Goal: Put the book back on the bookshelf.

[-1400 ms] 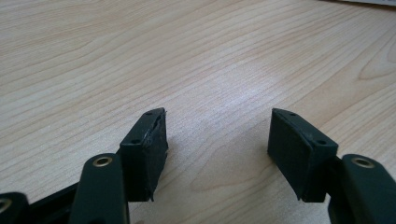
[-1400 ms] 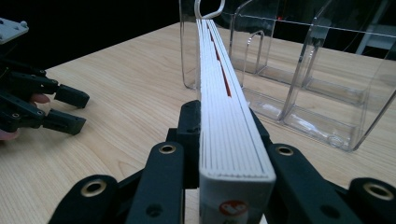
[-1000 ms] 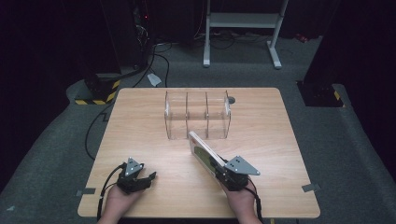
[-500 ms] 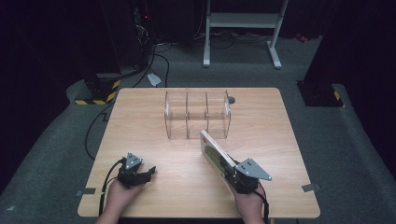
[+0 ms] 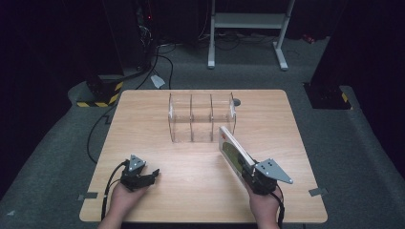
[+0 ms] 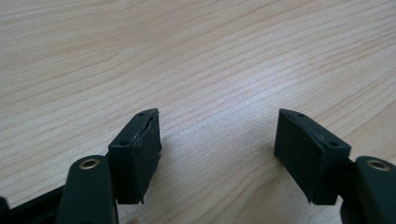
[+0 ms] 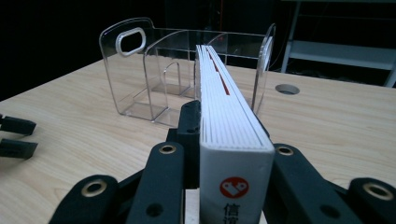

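A white book [image 5: 233,149] with a green and red cover is clamped by its spine end in my right gripper [image 5: 246,167], held over the table's front right. The right gripper view looks along the book [image 7: 224,93] toward a clear plastic organizer [image 7: 140,70] with several upright compartments, just beyond the book's far end. The organizer [image 5: 200,117] stands at the table's back middle. My left gripper [image 5: 152,175] lies low at the front left. Its jaws have just been opening and stand wide, with only bare wood between the pads [image 6: 135,149].
The wooden table [image 5: 143,129] has a round cable hole [image 5: 237,101] behind the organizer. On the floor beyond lie cables [image 5: 160,57], a yellow-and-black striped block [image 5: 100,95] and a white metal stand [image 5: 248,24]. The left gripper [image 7: 16,135] shows far left in the right gripper view.
My right gripper has carried the book to the right and a little up, so its far end now points at the organizer's right end. The left hand has stayed in place.
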### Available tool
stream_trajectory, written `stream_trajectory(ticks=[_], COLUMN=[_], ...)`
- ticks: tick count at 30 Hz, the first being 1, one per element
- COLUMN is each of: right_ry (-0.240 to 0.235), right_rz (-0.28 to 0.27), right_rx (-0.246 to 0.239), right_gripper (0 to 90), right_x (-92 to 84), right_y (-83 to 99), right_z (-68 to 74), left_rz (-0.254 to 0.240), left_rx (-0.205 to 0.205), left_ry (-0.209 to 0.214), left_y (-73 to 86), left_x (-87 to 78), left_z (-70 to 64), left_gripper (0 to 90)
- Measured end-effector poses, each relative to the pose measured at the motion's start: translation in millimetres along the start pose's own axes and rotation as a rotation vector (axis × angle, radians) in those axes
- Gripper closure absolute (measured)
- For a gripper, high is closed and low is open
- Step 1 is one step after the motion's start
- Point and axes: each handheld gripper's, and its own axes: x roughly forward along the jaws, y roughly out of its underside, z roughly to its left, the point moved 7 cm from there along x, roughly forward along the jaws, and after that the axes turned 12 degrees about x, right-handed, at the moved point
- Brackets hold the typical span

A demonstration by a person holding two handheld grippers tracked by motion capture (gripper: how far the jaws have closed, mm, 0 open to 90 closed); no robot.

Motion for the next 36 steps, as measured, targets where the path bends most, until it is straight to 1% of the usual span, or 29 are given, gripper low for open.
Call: stream_trajectory(ticks=[2, 3, 4, 5, 6, 7, 8, 9, 10, 11, 12, 13, 14, 15, 17, 20, 23, 24, 27, 33, 36], right_ry=[0.013, 0.013, 0.026, 0.026, 0.041, 0.041, 0.048, 0.048, 0.055, 0.069, 0.072, 0.072, 0.083, 0.083, 0.098, 0.124, 0.127, 0.140, 0.166, 0.191, 0.206], right_rz=[0.000, 0.000, -0.006, -0.006, -0.003, -0.003, -0.005, -0.005, -0.007, -0.012, -0.013, -0.013, -0.009, -0.009, -0.009, -0.010, -0.011, -0.011, -0.020, -0.005, -0.006], right_rx=[0.005, 0.005, 0.001, 0.001, -0.004, -0.004, -0.005, -0.005, -0.009, -0.010, -0.010, -0.010, -0.014, -0.014, -0.028, -0.031, -0.031, -0.028, -0.027, -0.046, -0.044], right_gripper=[75.5, 75.5, 75.5, 75.5, 75.6, 75.6, 75.5, 75.5, 75.5, 75.5, 75.5, 75.5, 75.5, 75.5, 75.5, 75.5, 75.5, 75.5, 75.5, 75.5, 75.5], right_x=[3.0, 3.0, 7.4, 7.4, 13.4, 13.4, 20.2, 20.2, 23.8, 30.9, 35.2, 35.2, 45.7, 45.7, 59.6, 70.8, 74.5, 82.3, 92.1, 113.1, 121.4], right_y=[-5.7, -5.7, -9.9, -9.9, -14.5, -14.5, -18.6, -18.6, -20.6, -23.9, -25.7, -25.7, -28.5, -28.5, -31.3, -33.4, -34.3, -36.1, -38.0, -39.9, -41.7], right_z=[-1.9, -1.9, -2.6, -2.6, -3.3, -3.3, -2.8, -2.8, -2.3, -1.3, -0.6, -0.6, 1.1, 1.1, 3.5, 3.7, 3.2, 1.7, 0.1, 0.6, -1.4], left_rz=[0.000, 0.000, 0.000, 0.000, 0.002, 0.002, 0.001, 0.001, 0.001, 0.000, 0.000, 0.000, 0.000, 0.000, 0.001, 0.000, 0.000, 0.000, 0.000, 0.000, 0.000], left_rx=[-0.001, -0.001, 0.000, 0.000, 0.001, 0.001, 0.003, 0.003, 0.003, 0.003, 0.003, 0.003, 0.005, 0.005, 0.006, 0.003, 0.003, 0.005, 0.003, 0.002, 0.002], left_ry=[0.000, 0.000, 0.000, 0.000, 0.003, 0.003, 0.004, 0.004, 0.005, 0.005, 0.005, 0.005, 0.006, 0.006, 0.006, 0.007, 0.007, 0.006, 0.007, 0.006, 0.007], left_y=[0.0, 0.0, 0.0, 0.0, 0.1, 0.1, 0.1, 0.1, 0.1, 0.1, 0.1, 0.1, 0.1, 0.1, 0.1, 0.1, 0.1, 0.1, 0.2, 0.3, 0.3], left_x=[0.0, 0.0, 0.0, 0.0, -0.3, -0.3, -0.3, -0.3, -0.3, -0.3, -0.3, -0.3, -0.4, -0.4, -0.4, -0.4, -0.4, -0.4, -0.6, -0.8, -0.8], left_z=[-0.1, -0.1, -0.1, -0.1, -0.6, -0.6, -0.8, -0.9, -0.9, -0.9, -0.9, -0.9, -1.0, -1.0, -1.0, -1.2, -1.2, -1.1, -1.4, -1.5, -1.6], left_gripper=[31.6, 31.6, 31.6, 31.6, 31.6, 31.6, 31.6, 31.6, 31.6, 31.6, 31.6, 31.6, 31.6, 31.6, 31.6, 31.6, 31.6, 31.6, 31.6, 31.6, 31.7])
